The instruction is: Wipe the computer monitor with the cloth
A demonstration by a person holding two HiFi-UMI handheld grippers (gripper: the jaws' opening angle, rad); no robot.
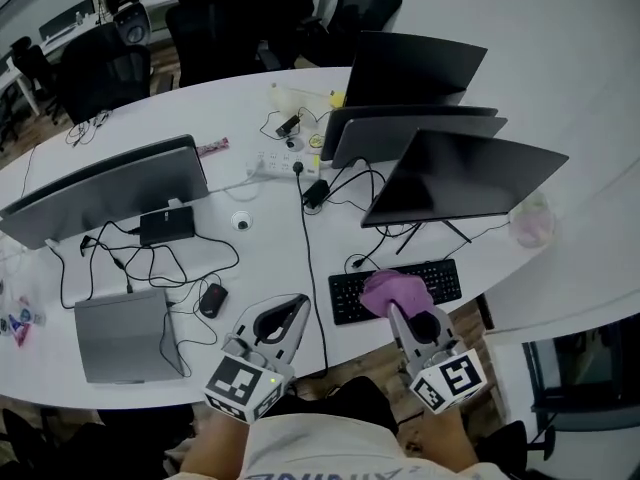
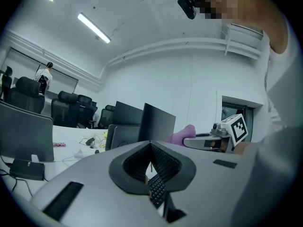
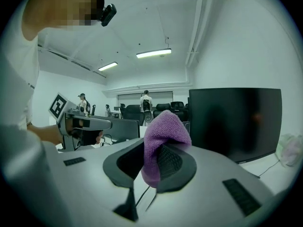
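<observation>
A purple cloth (image 1: 395,292) is pinched in my right gripper (image 1: 400,313), bunched above its jaws in the right gripper view (image 3: 158,141). It hangs over the black keyboard (image 1: 395,290), short of the nearest dark monitor (image 1: 462,178), whose screen fills the right of the right gripper view (image 3: 235,122). My left gripper (image 1: 297,306) is held near the table's front edge, left of a black cable; its ribbed jaws meet with nothing between them (image 2: 151,167). The cloth also shows pink in the left gripper view (image 2: 180,136).
Two more monitors (image 1: 410,128) stand behind the nearest one, another (image 1: 105,188) at the left. A closed laptop (image 1: 125,333), a mouse (image 1: 212,300), a power strip (image 1: 275,163) and loose cables lie on the white table (image 1: 260,253). Office chairs (image 1: 240,13) stand beyond. People stand far off (image 3: 146,100).
</observation>
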